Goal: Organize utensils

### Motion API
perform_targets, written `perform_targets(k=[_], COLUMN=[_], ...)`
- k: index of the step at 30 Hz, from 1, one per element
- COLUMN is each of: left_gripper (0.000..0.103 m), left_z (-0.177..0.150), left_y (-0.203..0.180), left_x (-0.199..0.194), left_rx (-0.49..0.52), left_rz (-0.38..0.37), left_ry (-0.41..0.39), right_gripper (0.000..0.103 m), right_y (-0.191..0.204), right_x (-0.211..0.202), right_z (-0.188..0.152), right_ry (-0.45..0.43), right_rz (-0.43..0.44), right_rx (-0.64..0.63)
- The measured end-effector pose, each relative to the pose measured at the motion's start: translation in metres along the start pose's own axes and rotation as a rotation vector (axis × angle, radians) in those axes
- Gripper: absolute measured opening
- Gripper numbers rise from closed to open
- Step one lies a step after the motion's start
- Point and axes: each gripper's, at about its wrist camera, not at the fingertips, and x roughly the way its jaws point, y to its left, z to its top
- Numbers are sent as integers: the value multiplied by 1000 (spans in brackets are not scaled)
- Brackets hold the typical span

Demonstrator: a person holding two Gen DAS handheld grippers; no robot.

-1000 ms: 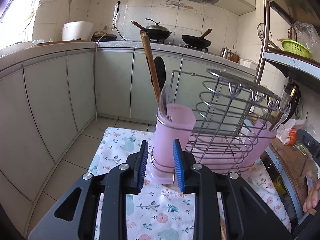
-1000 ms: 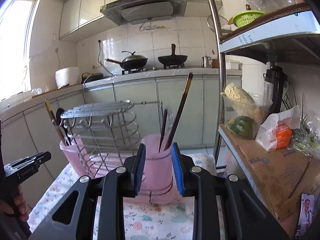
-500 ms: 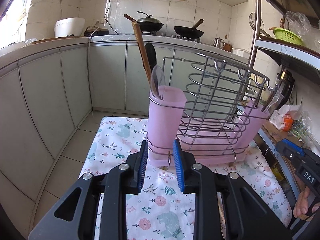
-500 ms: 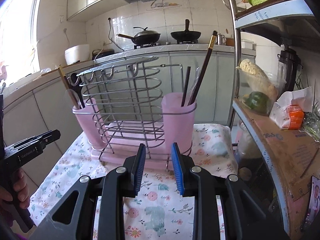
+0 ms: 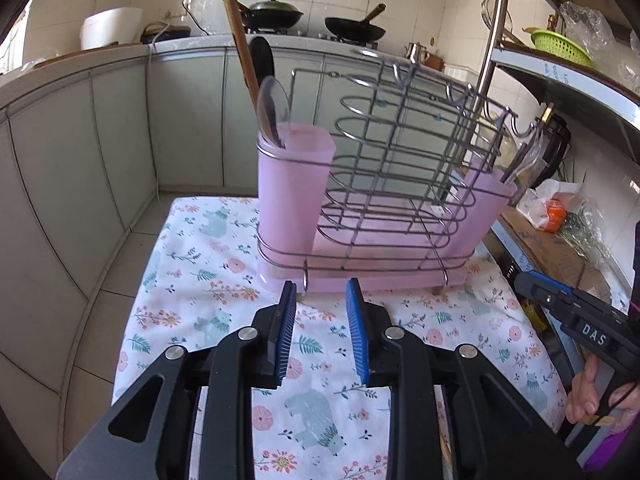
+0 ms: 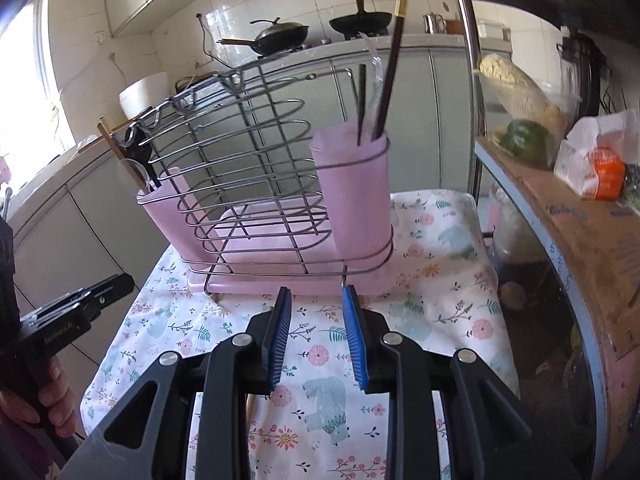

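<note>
The left gripper has its jaws set moderately apart with nothing between them, low in the centre of the left wrist frame, over the floral cloth that covers the worktop. The right gripper matches it: jaws parted, holding nothing, low in the centre of its own frame over the same cloth.

Just above each pair of jaws stands the wire rack on its pink tray, filling the middle of both frames. It carries 2 pink cups. In the left wrist view the near cup, left of centre, holds a clear plastic spoon, a black spoon and a wooden stick. In the right wrist view the other cup, right of centre, holds dark chopsticks and a clear utensil I cannot identify.

Along the top of both frames runs a kitchen counter with 2 woks on the stove. A shelf at the right edge carries bagged food.
</note>
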Motion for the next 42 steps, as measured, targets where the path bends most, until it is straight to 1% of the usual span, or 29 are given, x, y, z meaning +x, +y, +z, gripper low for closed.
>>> perform_targets(k=[5,8,11,14,16,18,20,24,26,29,32,33,34,36,37,38,42], left_gripper=[26,26,26,26,25,25,25,25,25,25,25,24,18,13,4,1,1], left_z=[-6,-11,-19,-28,-34,-39,-43,-45,-45,-46,-46,-47,-47,-47,-47,-48,-50], left_y=[-11,-19,-24,-29,-29,-29,-28,-34,-39,-47,-51,-53,-53,-53,-51,-48,-36], left_x=[9,22,40,60,72,86,97,107,110,116,118,119,119,118,117,116,109], left_rx=[47,74,69,47,13,-47,-97,-126,-116,-104,-98,-97,-94,-95,-98,-105,-133], left_rz=[-39,-69,-130,-192,-215,-243,-252,-236,-225,-185,-171,-166,-154,-151,-152,-154,-174], left_ry=[68,143,259,396,474,563,614,651,659,681,683,680,675,671,667,663,648], right_gripper=[26,26,26,26,26,26,26,26,26,26,27,27,27,27,27,27,27], right_y=[-10,-16,-18,-20,-21,-22,-23,-25,-26,-29,-31,-31,-30,-30,-29,-27,-19], right_x=[8,16,23,26,28,29,29,30,32,34,35,36,37,39,41,42,50], right_z=[0,-3,-4,-7,-7,-7,-6,-7,-7,-8,-9,-10,-10,-11,-11,-11,-9], right_ry=[47,92,122,134,140,142,143,144,145,148,155,160,168,180,190,197,244], right_rz=[6,33,49,49,53,56,58,64,65,70,74,78,86,98,107,112,147], right_rx=[54,89,107,115,122,124,126,129,132,143,144,144,146,148,147,145,138])
